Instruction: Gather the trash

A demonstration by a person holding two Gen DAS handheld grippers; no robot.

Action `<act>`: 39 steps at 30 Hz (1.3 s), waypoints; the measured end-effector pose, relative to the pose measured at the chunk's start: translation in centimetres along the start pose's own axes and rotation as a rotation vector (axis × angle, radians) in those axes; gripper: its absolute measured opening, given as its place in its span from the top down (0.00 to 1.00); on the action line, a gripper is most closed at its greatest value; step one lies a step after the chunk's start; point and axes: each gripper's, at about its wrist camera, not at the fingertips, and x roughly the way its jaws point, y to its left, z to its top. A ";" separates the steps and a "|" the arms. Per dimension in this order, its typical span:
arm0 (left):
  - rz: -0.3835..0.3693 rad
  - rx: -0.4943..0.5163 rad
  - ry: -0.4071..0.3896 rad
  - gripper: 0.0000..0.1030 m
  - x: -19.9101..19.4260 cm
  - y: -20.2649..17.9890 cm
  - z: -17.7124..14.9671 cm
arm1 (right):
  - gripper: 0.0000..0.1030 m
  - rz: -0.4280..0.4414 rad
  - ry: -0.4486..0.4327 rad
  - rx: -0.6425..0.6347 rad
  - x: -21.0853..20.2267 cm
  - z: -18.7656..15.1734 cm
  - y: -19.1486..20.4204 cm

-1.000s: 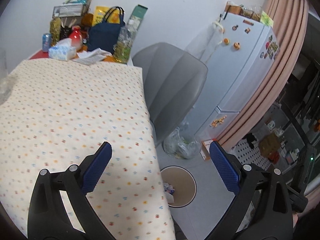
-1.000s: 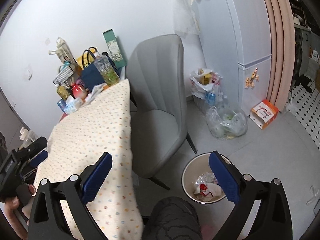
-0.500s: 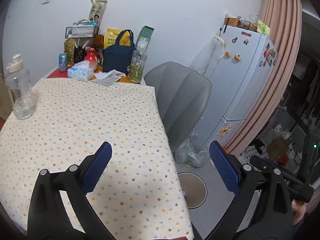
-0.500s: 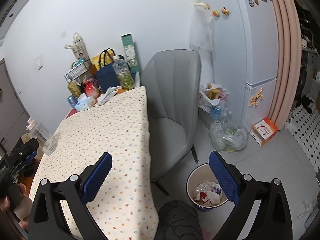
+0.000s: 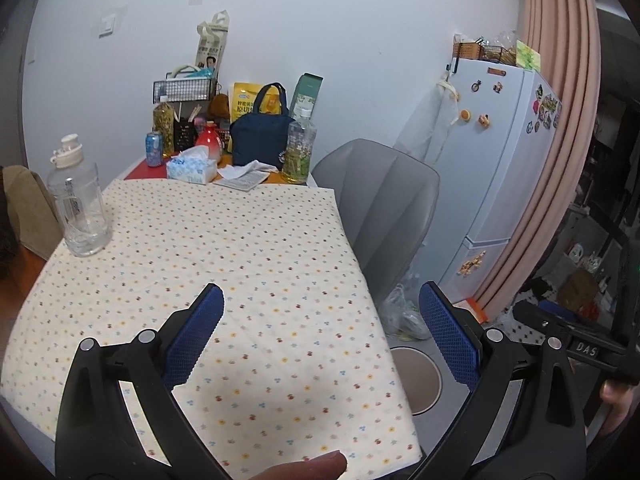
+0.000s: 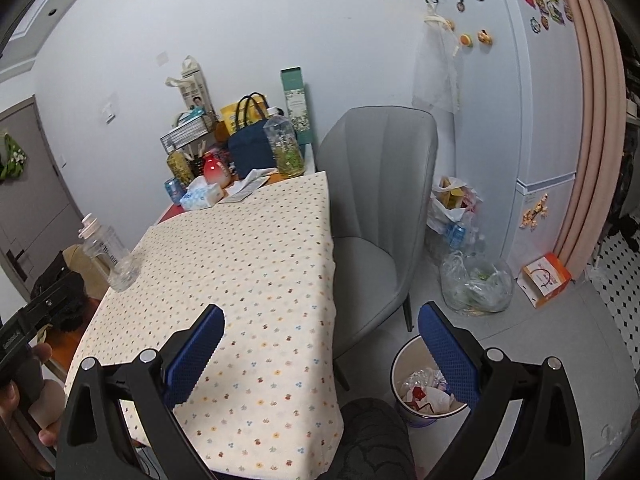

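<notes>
The trash bin [image 6: 428, 384] sits on the floor at 5 o'clock in your right wrist view, wrappers [image 6: 424, 390] inside, beside the grey chair [image 6: 380, 216]. In the left view its rim [image 5: 420, 376] shows at 4 o'clock, lower than half a second ago. Your left gripper [image 5: 320, 336] and right gripper [image 6: 318, 338] both stand wide open, holding nothing. Both views have tilted up since: the clear bottle [image 5: 78, 204] on the dotted tablecloth [image 5: 224, 248] now shows fully at 9 o'clock.

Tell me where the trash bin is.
In the right wrist view the trash bin stands on the floor at lower right, beside the grey chair and below the table's right edge.
</notes>
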 end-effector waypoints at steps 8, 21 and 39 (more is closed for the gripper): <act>0.025 0.018 -0.025 0.06 -2.0 0.4 -0.9 | 0.08 0.029 -0.025 -0.024 -1.6 -0.6 1.0; 0.037 0.007 -0.034 0.06 -2.9 1.4 -1.3 | 0.08 0.046 -0.028 -0.069 -1.7 -1.1 2.4; 0.040 0.004 -0.031 0.06 -3.0 1.7 -1.6 | 0.08 0.048 -0.027 -0.086 -1.9 -1.3 3.0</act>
